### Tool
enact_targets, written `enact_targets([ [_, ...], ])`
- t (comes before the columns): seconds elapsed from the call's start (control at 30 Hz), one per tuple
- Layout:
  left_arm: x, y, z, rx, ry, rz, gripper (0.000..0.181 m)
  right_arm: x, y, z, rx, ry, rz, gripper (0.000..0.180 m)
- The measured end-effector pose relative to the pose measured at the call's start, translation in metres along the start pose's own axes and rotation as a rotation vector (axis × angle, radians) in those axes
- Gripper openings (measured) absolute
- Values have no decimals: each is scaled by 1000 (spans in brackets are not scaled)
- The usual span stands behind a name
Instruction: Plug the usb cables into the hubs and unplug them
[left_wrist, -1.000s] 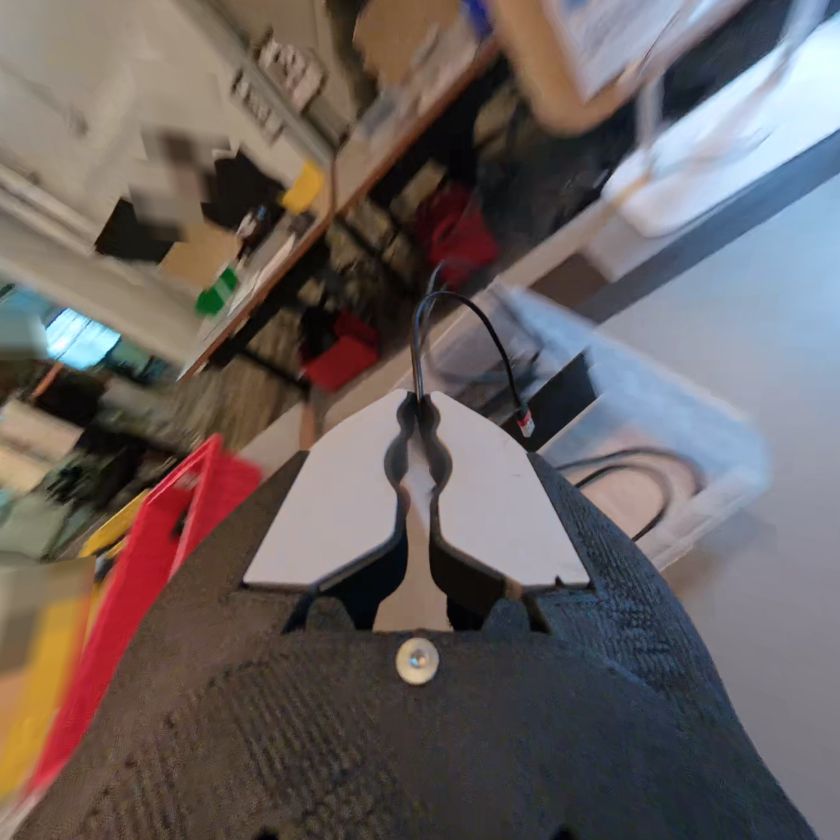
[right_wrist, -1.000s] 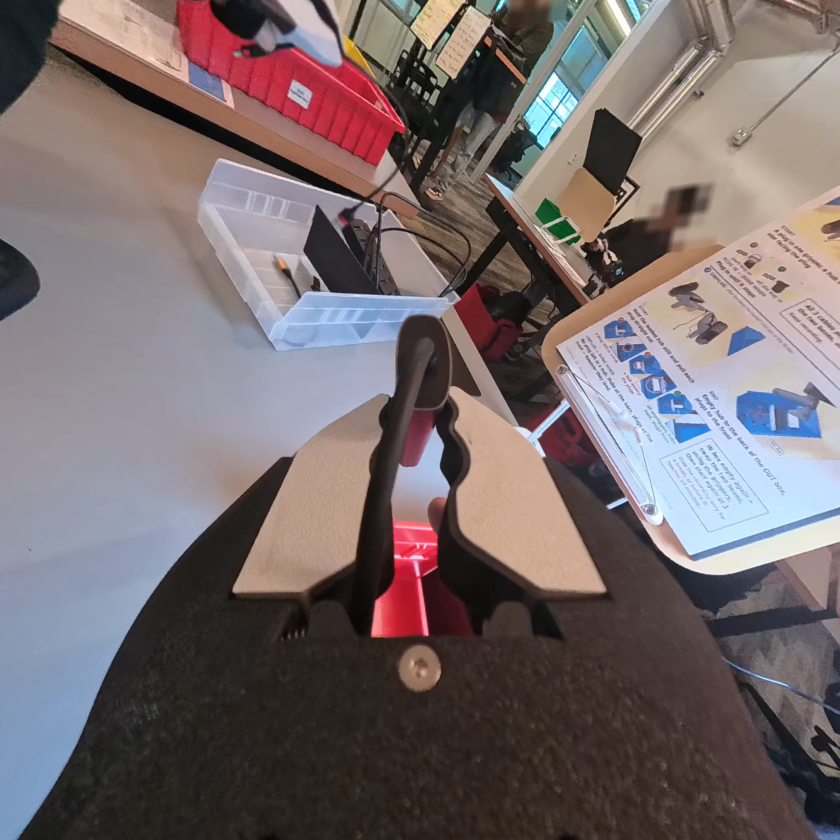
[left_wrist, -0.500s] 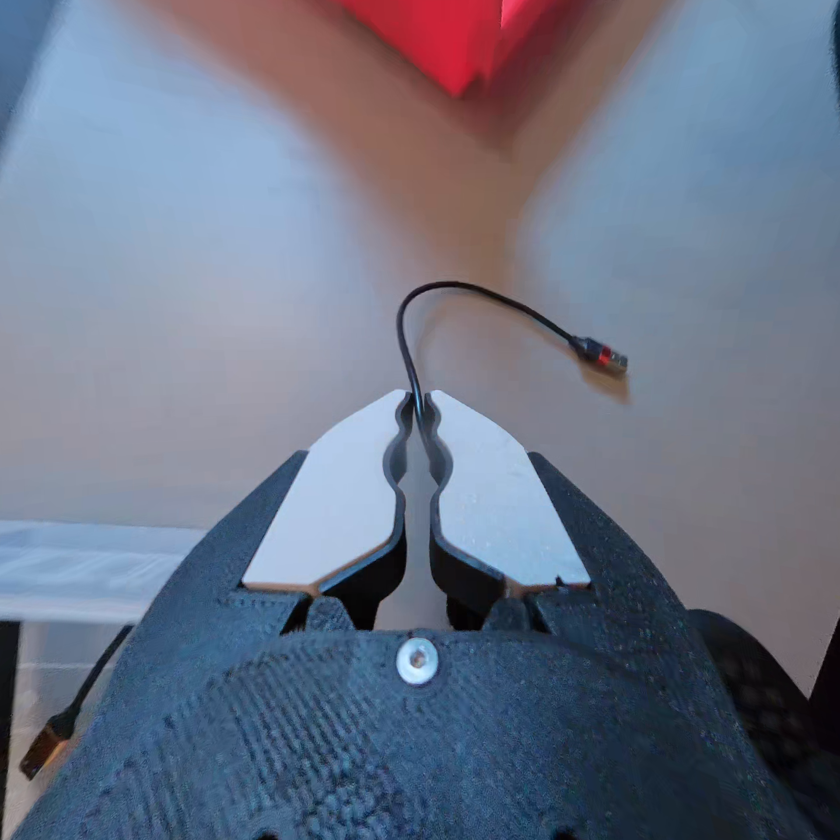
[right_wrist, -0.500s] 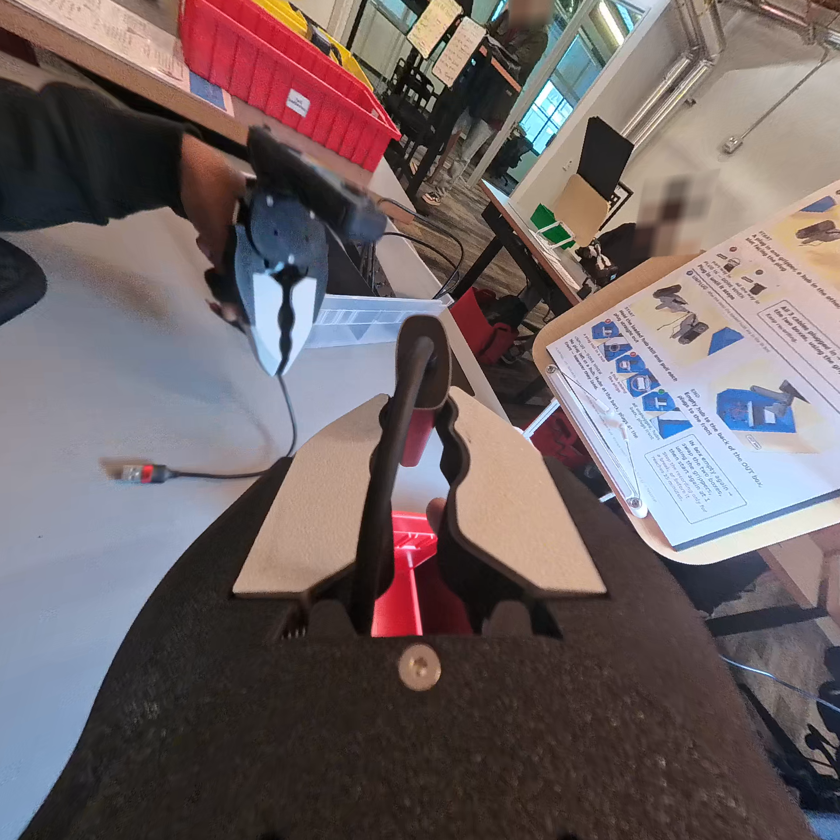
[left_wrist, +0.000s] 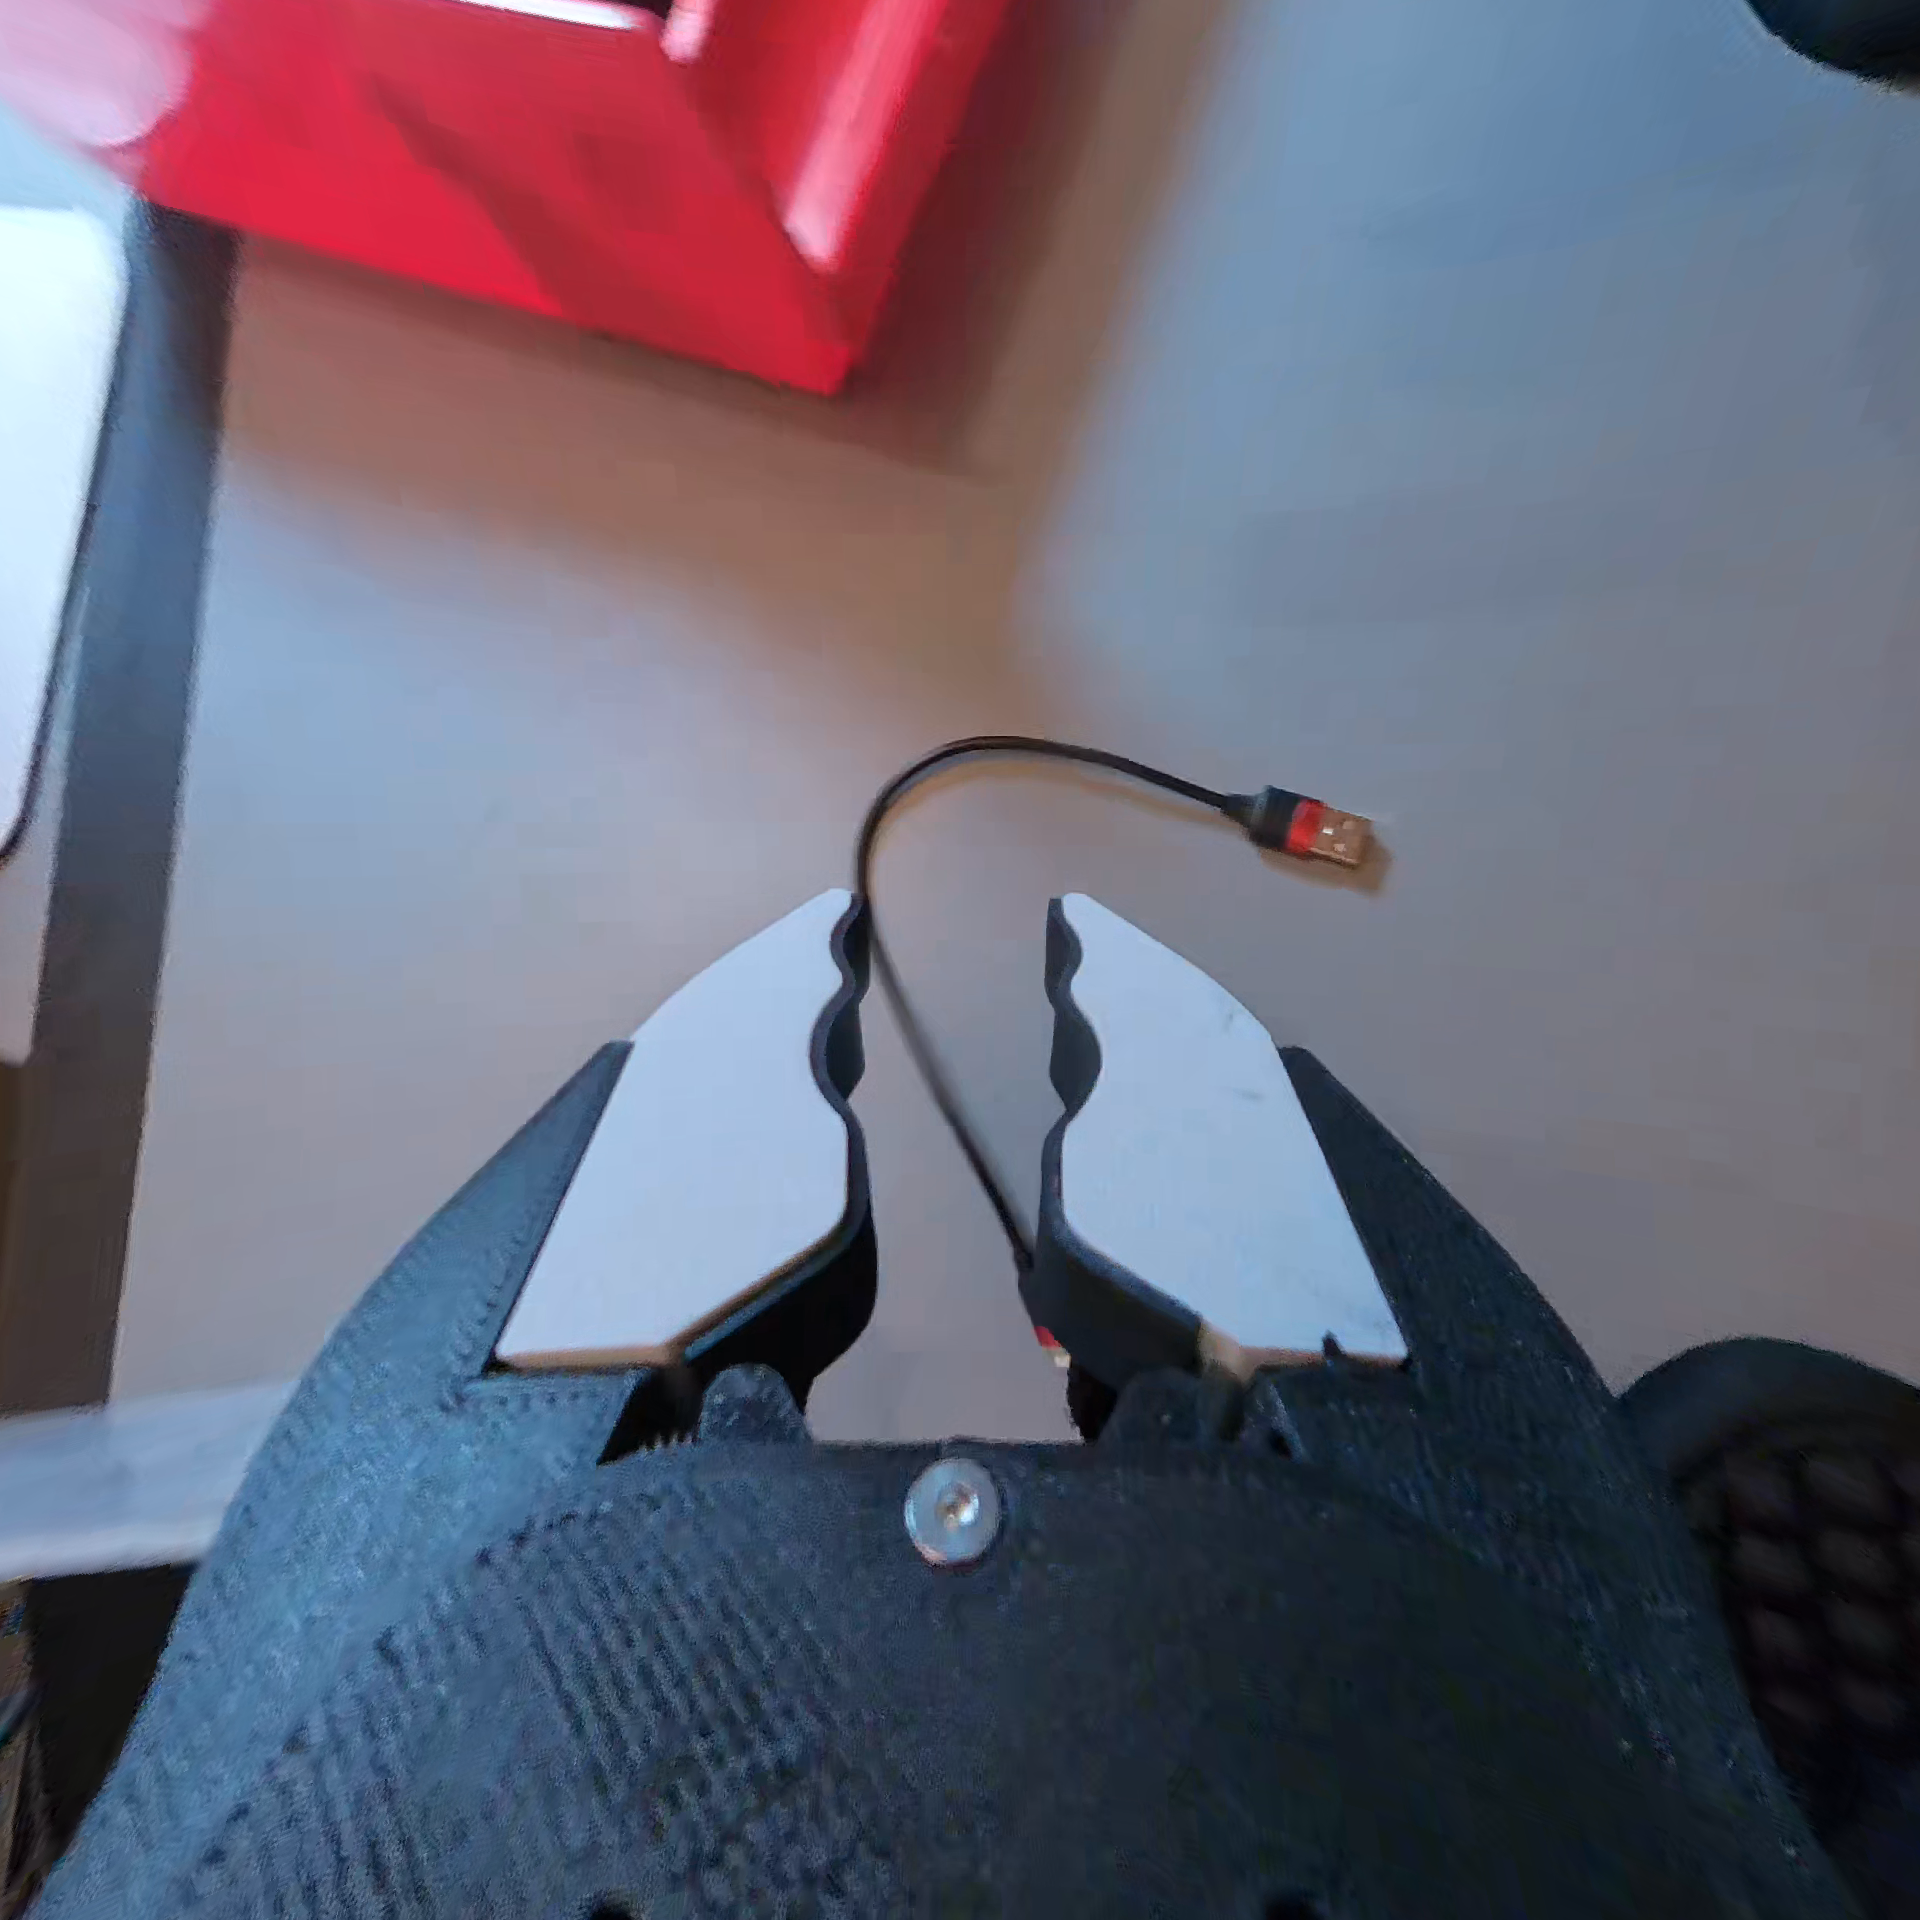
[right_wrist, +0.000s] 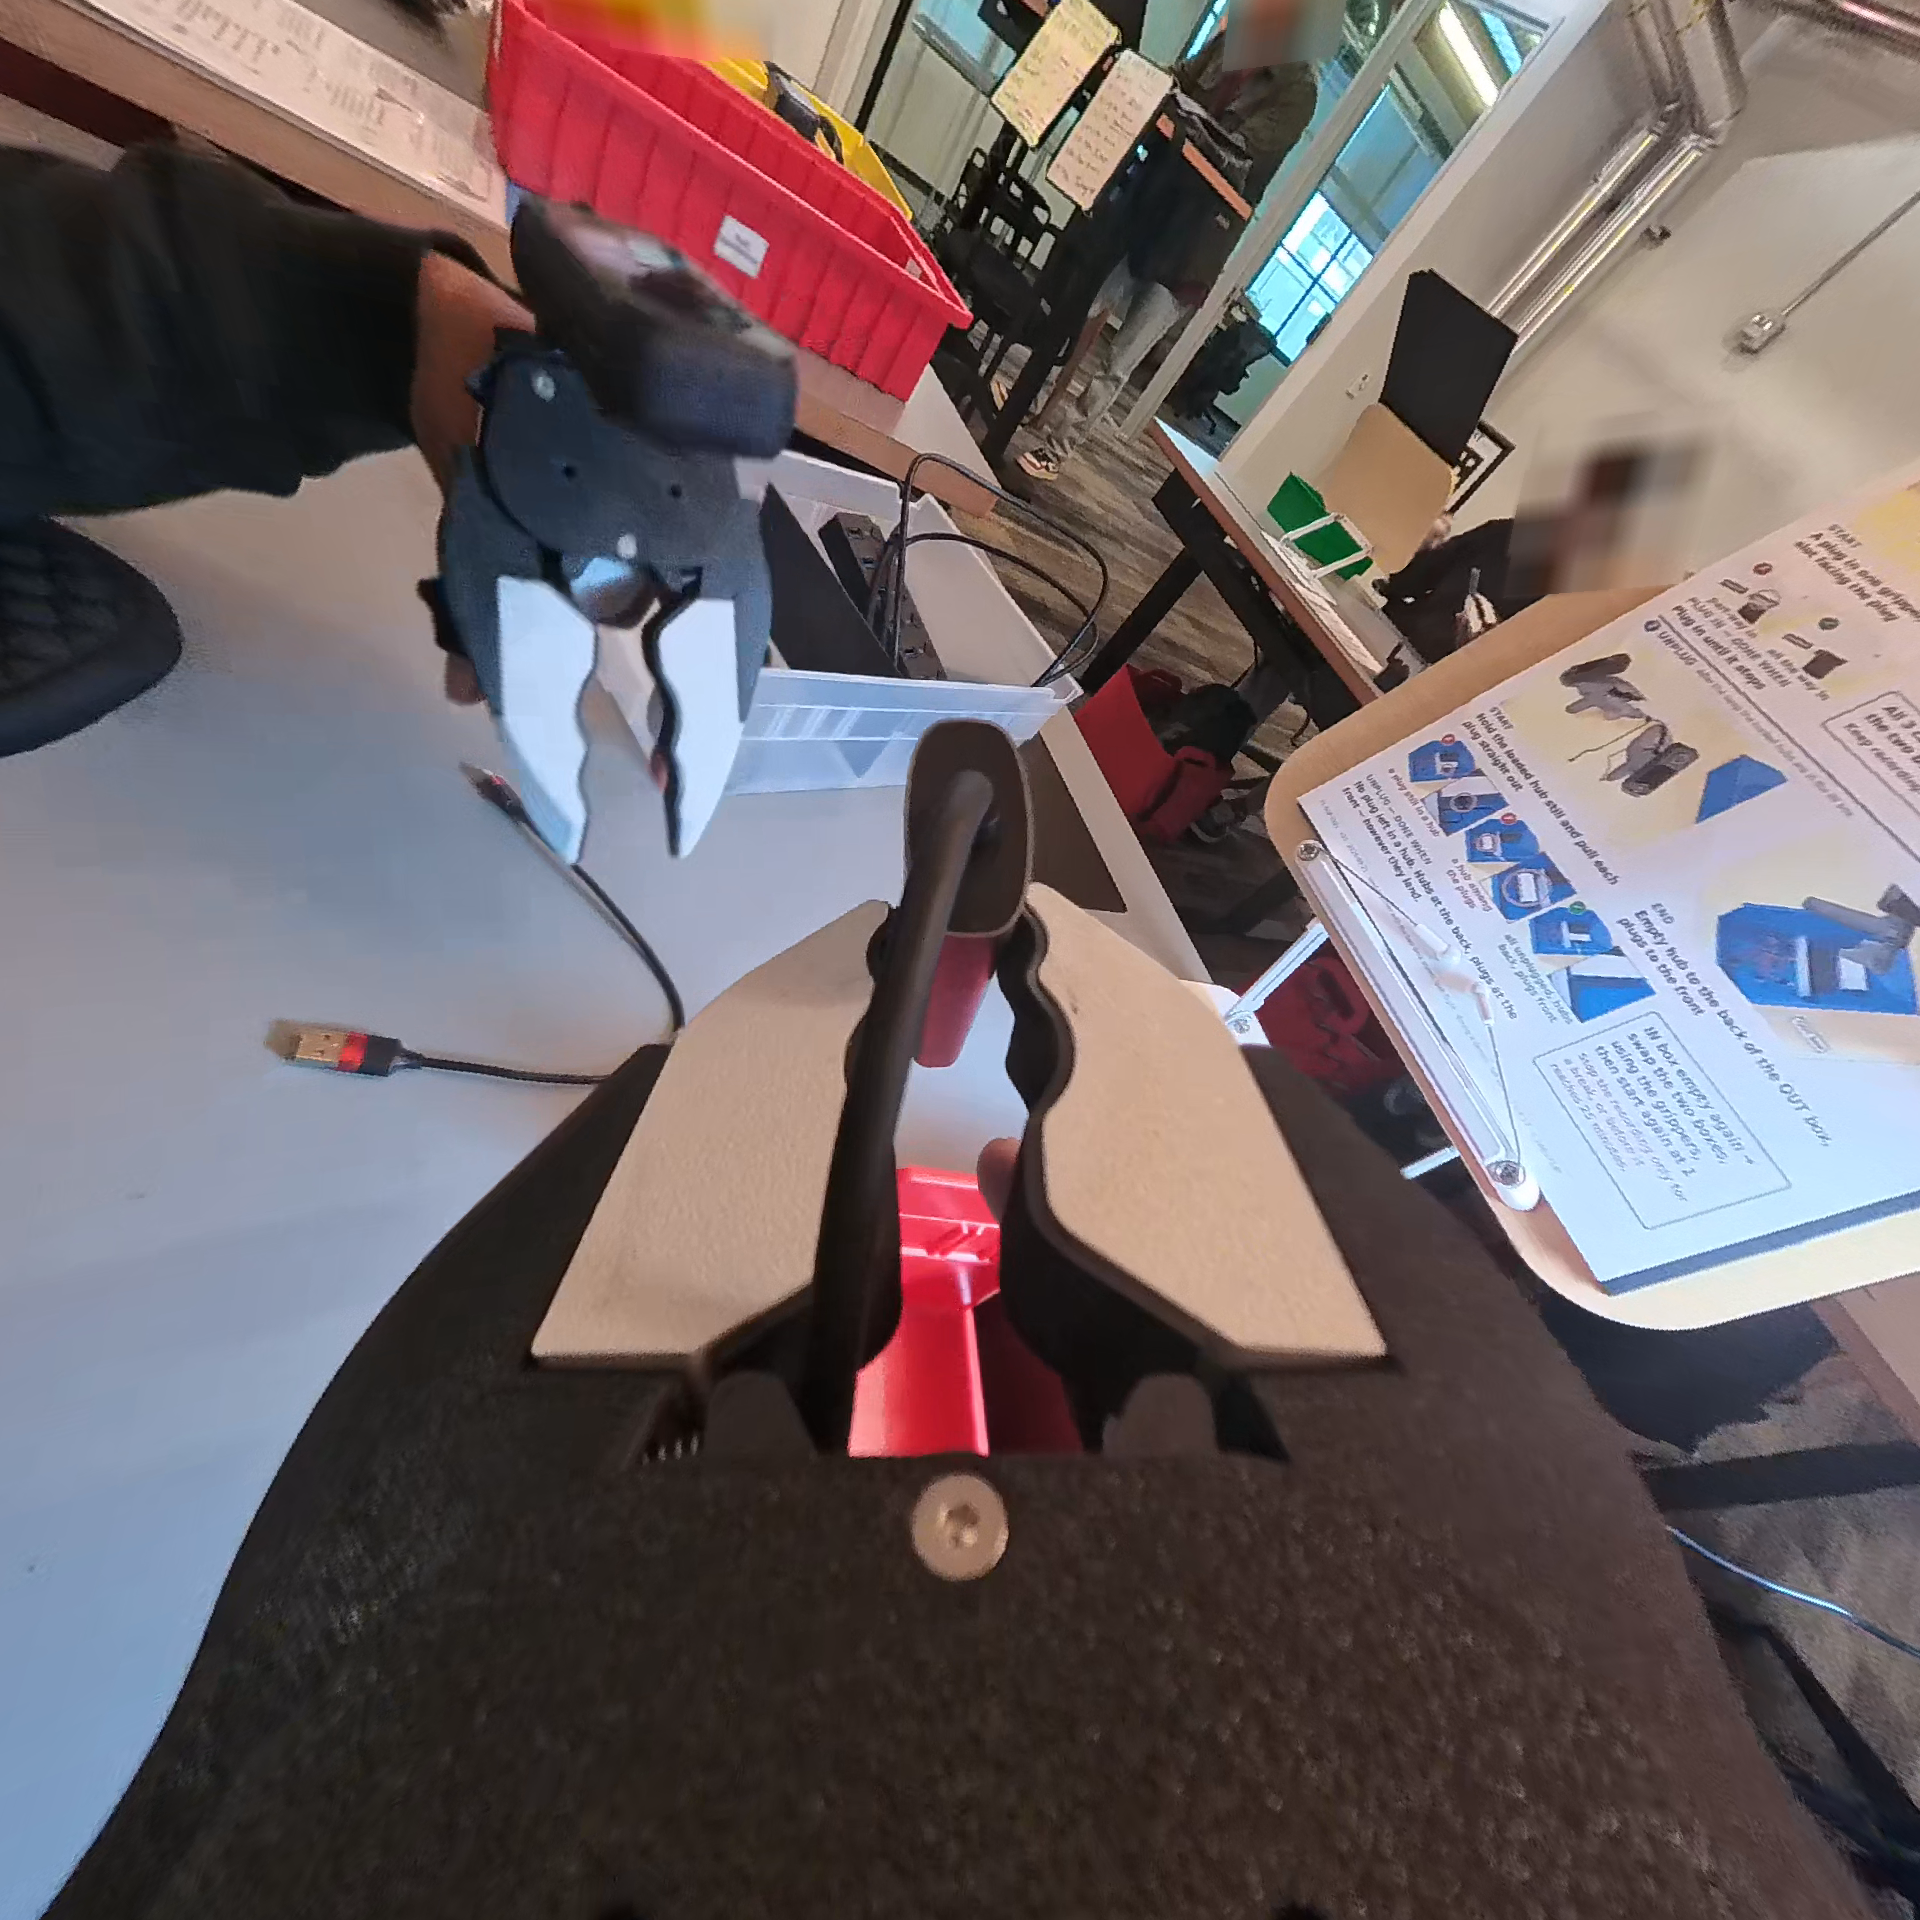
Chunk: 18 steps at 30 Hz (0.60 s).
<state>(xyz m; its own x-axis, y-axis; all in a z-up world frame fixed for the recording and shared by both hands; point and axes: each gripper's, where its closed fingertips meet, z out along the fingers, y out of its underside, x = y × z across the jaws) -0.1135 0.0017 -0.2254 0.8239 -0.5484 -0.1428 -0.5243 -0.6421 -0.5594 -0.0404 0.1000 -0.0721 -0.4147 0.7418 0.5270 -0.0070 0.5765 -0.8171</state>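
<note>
Your left tongs (left_wrist: 951, 914) are standing spread, usb cable (left_wrist: 997, 753) lying loose btwn the fingers on the surface (left_wrist: 1507, 520). Right tongs (right_wrist: 951, 925) are pinching the hub (right_wrist: 966, 821) w/ its lead. Judging next: re-pinch nearer the plug (left_wrist: 1314, 831). Open room rightward; red bin (left_wrist: 582, 177) is crowding ahead.

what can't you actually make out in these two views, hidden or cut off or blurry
- Left wrist view: the USB cable runs between the open left gripper fingers; its near end is hidden behind the right finger.
- Left wrist view: the red bin is motion-blurred and cut off by the top edge.
- Right wrist view: the hub in the right gripper shows its rear only; ports hidden.
</note>
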Motion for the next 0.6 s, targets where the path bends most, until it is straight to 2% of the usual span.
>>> enact_targets([
  [0.13,28,9,37,-112,118,114,34,0,1,0,3,-5,12,18],
  [0.27,31,26,65,-298,63,288,39,0,1,-2,0,-6,10,18],
  [0.6,62,14,71,-355,173,716,44,1,5,-19,83,-104,88,17],
])
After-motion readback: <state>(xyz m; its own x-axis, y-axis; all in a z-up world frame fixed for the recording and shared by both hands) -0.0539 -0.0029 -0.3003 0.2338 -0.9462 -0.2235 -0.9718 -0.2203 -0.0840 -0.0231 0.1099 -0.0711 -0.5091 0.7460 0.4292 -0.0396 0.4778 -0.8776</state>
